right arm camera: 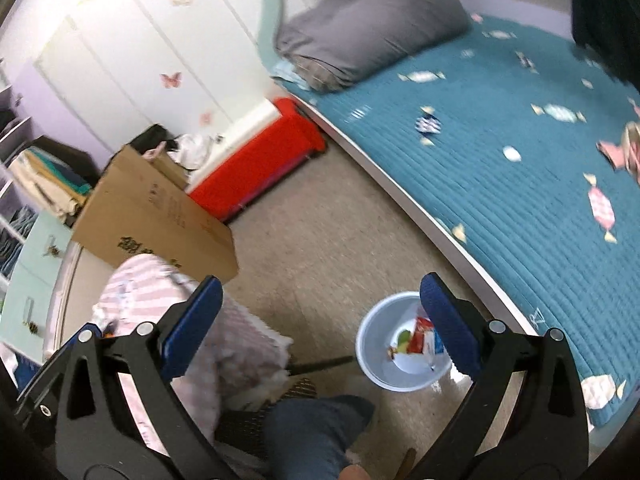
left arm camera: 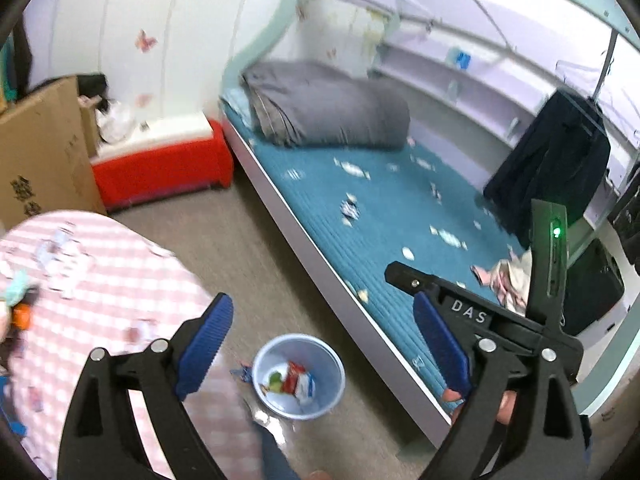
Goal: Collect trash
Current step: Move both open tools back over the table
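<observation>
Bedroom carpet between bed (left arm camera: 360,216) and pink-checked tabletop (left arm camera: 120,280): my left gripper (left arm camera: 320,344) and right gripper (right arm camera: 320,320) hang with jaws apart, empty, above the blue bin (left arm camera: 334,392) holding wrappers (left arm camera: 294,380), likely freed to fetch more.

Open carpet (right arm camera: 320,216) around the bin (right arm camera: 372,364); bed (right arm camera: 520,200) and cardboard box (right arm camera: 152,220) flank it.

Left gripper (left arm camera: 322,344) low in frame, jaws spread wide, nothing between. Right gripper (right arm camera: 320,328) the same: wide apart, empty, angled downward.
</observation>
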Motion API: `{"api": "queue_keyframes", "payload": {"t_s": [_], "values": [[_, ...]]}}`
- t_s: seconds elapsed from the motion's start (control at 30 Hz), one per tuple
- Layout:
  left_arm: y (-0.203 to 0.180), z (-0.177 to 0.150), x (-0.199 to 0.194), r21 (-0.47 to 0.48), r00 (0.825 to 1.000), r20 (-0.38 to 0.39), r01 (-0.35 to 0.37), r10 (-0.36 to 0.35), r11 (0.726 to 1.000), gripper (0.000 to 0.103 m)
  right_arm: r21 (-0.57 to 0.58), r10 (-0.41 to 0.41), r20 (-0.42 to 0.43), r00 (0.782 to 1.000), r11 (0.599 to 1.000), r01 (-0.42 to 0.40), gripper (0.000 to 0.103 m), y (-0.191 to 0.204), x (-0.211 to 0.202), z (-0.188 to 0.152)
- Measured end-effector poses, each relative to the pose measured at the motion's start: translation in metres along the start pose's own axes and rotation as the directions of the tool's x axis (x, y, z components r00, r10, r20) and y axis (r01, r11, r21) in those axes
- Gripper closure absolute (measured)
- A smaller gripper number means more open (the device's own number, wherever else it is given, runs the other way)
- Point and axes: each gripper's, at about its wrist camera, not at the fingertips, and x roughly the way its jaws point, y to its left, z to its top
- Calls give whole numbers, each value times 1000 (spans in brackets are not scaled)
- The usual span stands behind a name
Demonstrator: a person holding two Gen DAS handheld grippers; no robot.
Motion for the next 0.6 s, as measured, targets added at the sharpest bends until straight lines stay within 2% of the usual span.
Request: {"api": "queue_keyframes", "payload": {"t_s": [0.17,0.27,0.4,0.6], "values": [[30,-4,-51,-23,994,90,-59,61,998,12,-80,53,11,999,995,-51,6,53,-15,-9],[49,-8,-78,-38,984,136,-115,119,993,11,-119,77,2,997,990,-76,6,83,-18,-18],[80,-18,-116,-76,960,197,-189,200,979,10,-195,112,-33,993,974,-117,6,130,-15,-37],[130,-42,-159,-147,927,221,-275,303,950,10,-290,154,-117,981,939,-182,6,195,1,-76]]}}
